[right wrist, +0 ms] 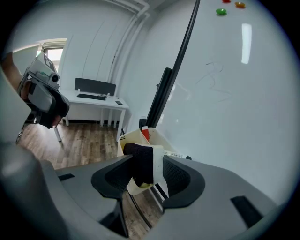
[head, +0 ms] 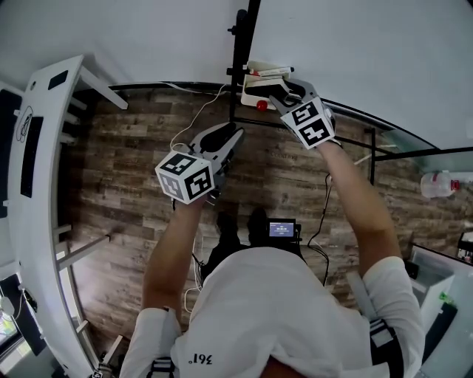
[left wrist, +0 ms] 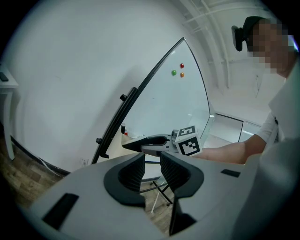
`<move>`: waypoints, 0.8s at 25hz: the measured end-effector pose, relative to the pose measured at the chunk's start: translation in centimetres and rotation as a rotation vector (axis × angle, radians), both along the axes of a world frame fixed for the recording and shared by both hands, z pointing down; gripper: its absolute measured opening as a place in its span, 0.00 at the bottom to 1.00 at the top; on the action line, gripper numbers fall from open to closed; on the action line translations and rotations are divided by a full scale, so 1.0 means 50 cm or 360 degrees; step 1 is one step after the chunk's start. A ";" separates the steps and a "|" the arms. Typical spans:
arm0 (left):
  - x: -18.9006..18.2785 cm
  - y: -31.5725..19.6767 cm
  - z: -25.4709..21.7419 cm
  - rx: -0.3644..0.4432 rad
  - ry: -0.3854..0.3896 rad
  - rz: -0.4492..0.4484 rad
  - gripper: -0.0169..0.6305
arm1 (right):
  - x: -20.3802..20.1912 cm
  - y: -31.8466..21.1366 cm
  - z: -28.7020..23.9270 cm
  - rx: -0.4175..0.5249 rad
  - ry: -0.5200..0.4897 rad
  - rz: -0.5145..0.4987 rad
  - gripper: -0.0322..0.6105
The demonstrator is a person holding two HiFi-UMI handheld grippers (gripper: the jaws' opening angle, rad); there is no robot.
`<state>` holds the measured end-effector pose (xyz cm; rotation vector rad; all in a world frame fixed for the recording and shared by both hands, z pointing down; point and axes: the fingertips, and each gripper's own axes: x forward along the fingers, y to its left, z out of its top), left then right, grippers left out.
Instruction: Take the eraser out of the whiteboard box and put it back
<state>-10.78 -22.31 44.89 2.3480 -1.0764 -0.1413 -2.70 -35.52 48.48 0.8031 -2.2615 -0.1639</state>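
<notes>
Clamped in the right gripper point(right wrist: 150, 169): the eraser point(right wrist: 140, 161), dark felt against one pad and pale backing against the other, pinched tight from both sides. Held just over the near end of the whiteboard box point(right wrist: 127, 138), a cream open-topped tray; cannot tell whether dipping below its rim or hanging clear of it. Inside the box, toward its far end, a red marker point(right wrist: 146, 133). Directly behind the box, the whiteboard point(right wrist: 234, 103) on its black stand point(right wrist: 161, 98), with a green magnet point(right wrist: 221, 11) and an orange magnet point(right wrist: 240, 5) high above the box. Off to the box's left and nearer the person than the box, the left gripper point(left wrist: 152, 162), jaws parted by a narrow slit and gripping nothing, pointing roughly level toward the box's side of the board. Beneath the box, wood-plank floor point(head: 126, 184). Far beyond the box along the wall, a white desk point(right wrist: 96, 100) on thin legs.
</notes>
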 end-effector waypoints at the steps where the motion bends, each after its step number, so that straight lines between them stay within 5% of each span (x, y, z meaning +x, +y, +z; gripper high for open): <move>1: 0.000 0.000 0.000 0.0001 0.0001 0.0001 0.19 | 0.000 0.000 0.000 0.0002 0.0003 -0.0001 0.36; 20: -0.004 0.001 -0.010 0.0019 0.0007 -0.0008 0.19 | 0.016 0.008 -0.012 0.0026 -0.0009 0.0039 0.46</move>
